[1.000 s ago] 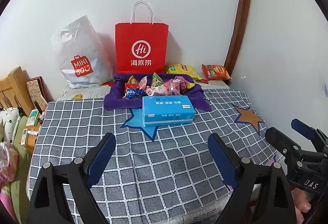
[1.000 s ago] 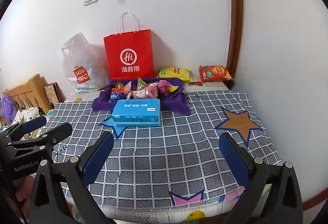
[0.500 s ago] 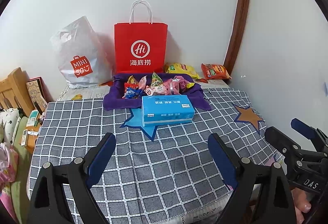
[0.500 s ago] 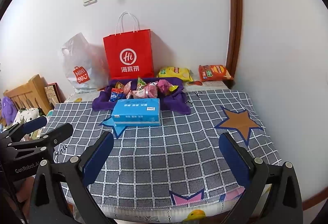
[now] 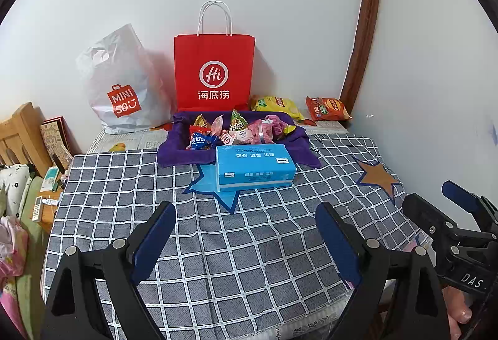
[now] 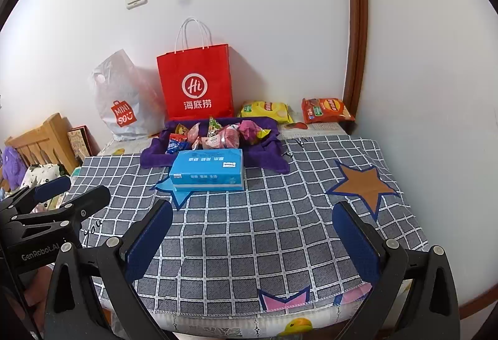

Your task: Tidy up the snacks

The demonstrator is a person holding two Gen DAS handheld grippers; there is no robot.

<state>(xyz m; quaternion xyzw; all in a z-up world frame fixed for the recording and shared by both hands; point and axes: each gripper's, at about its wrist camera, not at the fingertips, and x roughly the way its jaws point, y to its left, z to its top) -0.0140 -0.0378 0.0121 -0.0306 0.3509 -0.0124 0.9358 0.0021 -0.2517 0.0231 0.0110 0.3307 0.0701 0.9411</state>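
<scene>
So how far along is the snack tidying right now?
Some small packets already sit in the purple cloth-lined tray. Nothing is in hand: the left gripper and right gripper are both open and empty. The yellow chip bag and orange chip bag by the wall are left.

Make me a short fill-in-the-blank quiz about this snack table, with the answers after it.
1. The small snack packets lie piled on a ____ cloth.
2. The blue tissue pack lies directly in ____ of that cloth.
3. The paper bag standing against the wall is ____.
4. Both the left gripper and right gripper are ____ and hold nothing.

Answers: purple; front; red; open
</scene>
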